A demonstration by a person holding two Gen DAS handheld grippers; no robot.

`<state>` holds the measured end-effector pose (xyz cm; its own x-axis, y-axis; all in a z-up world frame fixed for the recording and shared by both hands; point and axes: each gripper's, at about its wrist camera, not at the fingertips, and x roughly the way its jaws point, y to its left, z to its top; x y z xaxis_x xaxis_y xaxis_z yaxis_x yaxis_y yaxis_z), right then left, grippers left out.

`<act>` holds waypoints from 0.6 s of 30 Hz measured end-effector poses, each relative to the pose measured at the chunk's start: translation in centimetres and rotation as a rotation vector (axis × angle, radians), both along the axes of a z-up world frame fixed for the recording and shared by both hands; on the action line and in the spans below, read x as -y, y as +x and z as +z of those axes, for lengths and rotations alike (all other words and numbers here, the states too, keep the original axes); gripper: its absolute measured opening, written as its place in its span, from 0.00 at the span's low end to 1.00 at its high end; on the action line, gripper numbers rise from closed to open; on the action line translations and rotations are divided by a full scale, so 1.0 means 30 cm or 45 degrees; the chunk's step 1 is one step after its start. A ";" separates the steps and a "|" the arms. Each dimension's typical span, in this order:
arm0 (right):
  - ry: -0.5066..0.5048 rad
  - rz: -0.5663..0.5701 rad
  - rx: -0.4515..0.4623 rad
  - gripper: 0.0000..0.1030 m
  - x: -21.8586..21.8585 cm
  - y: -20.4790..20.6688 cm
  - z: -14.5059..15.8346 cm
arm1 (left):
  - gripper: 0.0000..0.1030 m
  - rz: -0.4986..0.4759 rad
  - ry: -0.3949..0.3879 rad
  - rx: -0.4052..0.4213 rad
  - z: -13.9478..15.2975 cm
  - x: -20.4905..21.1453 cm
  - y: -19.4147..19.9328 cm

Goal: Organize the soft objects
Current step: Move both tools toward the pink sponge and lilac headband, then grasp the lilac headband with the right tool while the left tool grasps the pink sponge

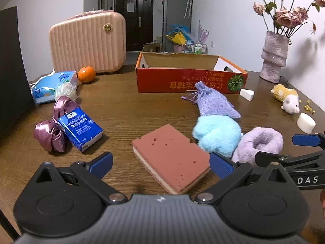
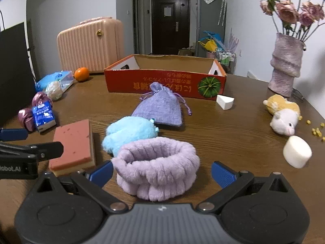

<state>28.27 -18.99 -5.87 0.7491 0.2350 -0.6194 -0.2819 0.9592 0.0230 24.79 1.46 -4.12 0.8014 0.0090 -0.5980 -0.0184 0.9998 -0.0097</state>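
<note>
Two grippers, both mine, jaws apart, nothing held. Right gripper [image 2: 161, 174] straddles lilac band [image 2: 156, 168], directly ahead, ring opening up. Left gripper [image 1: 161, 165] faces sponge [image 1: 172, 158], long axis running diagonally away. Beyond: pouch [image 2: 160, 107], then red box [image 2: 164, 81], nothing visible inside.

A home: fridge [image 1: 177, 16], front door [image 1: 134, 18], suitcase [image 1: 87, 42], flower vase [image 1: 274, 57].

Brown wooden table [image 2: 233, 126]: red box [image 2: 162, 80] far centre, sponge [image 2: 74, 142], blue plush [image 2: 130, 132], lilac headband [image 2: 156, 164] near; pouch [image 2: 162, 107] between.
</note>
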 end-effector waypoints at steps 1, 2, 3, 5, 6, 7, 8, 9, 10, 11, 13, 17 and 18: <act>-0.003 0.006 -0.005 1.00 -0.005 0.010 -0.006 | 1.00 0.005 0.001 -0.005 -0.003 -0.003 0.006; -0.007 0.013 -0.011 1.00 -0.012 0.020 -0.013 | 1.00 0.009 0.002 -0.008 -0.006 -0.006 0.010; -0.009 0.021 -0.017 1.00 -0.017 0.028 -0.019 | 1.00 0.013 0.001 -0.010 -0.009 -0.009 0.014; -0.018 0.038 -0.025 1.00 -0.028 0.047 -0.032 | 1.00 0.020 0.001 -0.014 -0.012 -0.013 0.021; -0.022 0.044 -0.026 1.00 -0.033 0.056 -0.038 | 1.00 0.024 0.002 -0.016 -0.013 -0.014 0.025; -0.027 0.050 -0.026 1.00 -0.037 0.064 -0.042 | 1.00 0.027 0.001 -0.018 -0.015 -0.015 0.028; -0.030 0.055 -0.026 1.00 -0.041 0.072 -0.047 | 1.00 0.029 0.000 -0.020 -0.016 -0.016 0.032; -0.033 0.059 -0.027 1.00 -0.043 0.079 -0.051 | 1.00 0.031 0.000 -0.021 -0.017 -0.016 0.035; -0.035 0.065 -0.029 1.00 -0.045 0.087 -0.055 | 1.00 0.033 0.000 -0.022 -0.018 -0.016 0.038; -0.036 0.069 -0.032 1.00 -0.045 0.094 -0.061 | 1.00 0.036 0.000 -0.023 -0.018 -0.015 0.040; -0.030 0.073 -0.048 0.98 -0.042 0.107 -0.072 | 1.00 0.042 -0.003 -0.025 -0.018 -0.014 0.046; 0.005 0.071 -0.053 0.92 -0.028 0.119 -0.082 | 1.00 0.046 -0.003 -0.029 -0.018 -0.007 0.051; 0.012 0.074 -0.050 0.89 -0.026 0.120 -0.081 | 1.00 0.046 -0.003 -0.029 -0.018 -0.005 0.053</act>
<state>31.88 -18.20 -8.31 0.7092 0.2834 -0.6455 -0.3357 0.9409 0.0443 26.37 1.61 -4.66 0.7867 0.0361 -0.6163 -0.0548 0.9984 -0.0115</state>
